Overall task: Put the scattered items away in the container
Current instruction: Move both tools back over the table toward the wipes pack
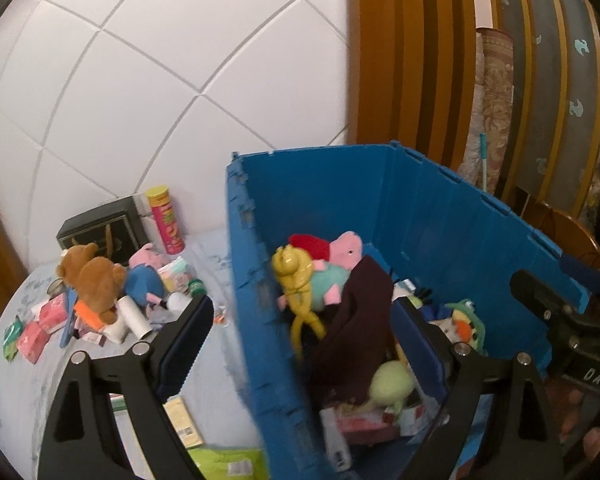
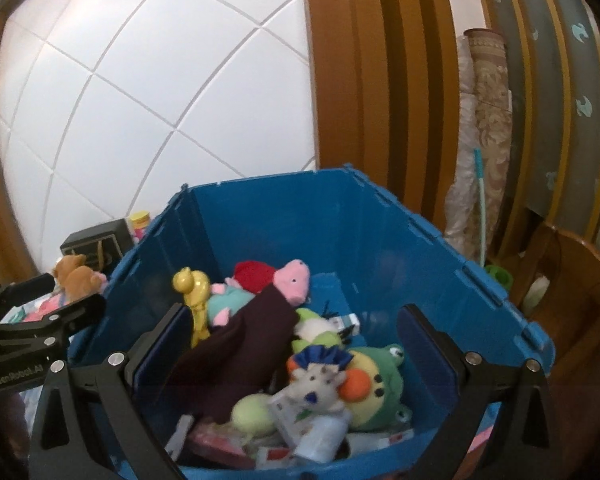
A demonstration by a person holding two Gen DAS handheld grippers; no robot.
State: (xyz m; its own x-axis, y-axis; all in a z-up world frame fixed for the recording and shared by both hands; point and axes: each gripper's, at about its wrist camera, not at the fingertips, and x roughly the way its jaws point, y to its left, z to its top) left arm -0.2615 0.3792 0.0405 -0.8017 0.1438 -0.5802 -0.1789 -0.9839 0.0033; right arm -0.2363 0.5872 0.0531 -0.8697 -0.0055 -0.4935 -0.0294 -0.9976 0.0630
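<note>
A blue plastic crate (image 1: 452,216) (image 2: 284,220) holds several toys: a pink pig plush (image 1: 346,246) (image 2: 294,278), a yellow toy (image 1: 296,276) (image 2: 194,292), a dark maroon cloth (image 1: 356,320) (image 2: 236,356) and a green frog plush (image 2: 384,384). My left gripper (image 1: 304,320) is open and empty, straddling the crate's left wall. My right gripper (image 2: 296,340) is open and empty above the crate's contents. Scattered items lie left of the crate: a brown teddy bear (image 1: 92,280), a blue-and-pink plush (image 1: 144,276), small pink boxes (image 1: 32,338) and a white roll (image 1: 134,316).
A red-and-yellow snack tube (image 1: 166,220) and a black box (image 1: 100,228) stand by the white tiled wall. A green packet (image 1: 228,462) and a card (image 1: 184,420) lie near the left gripper. Wooden panels, a rolled rug (image 2: 488,120) and a wooden chair (image 2: 572,292) are to the right.
</note>
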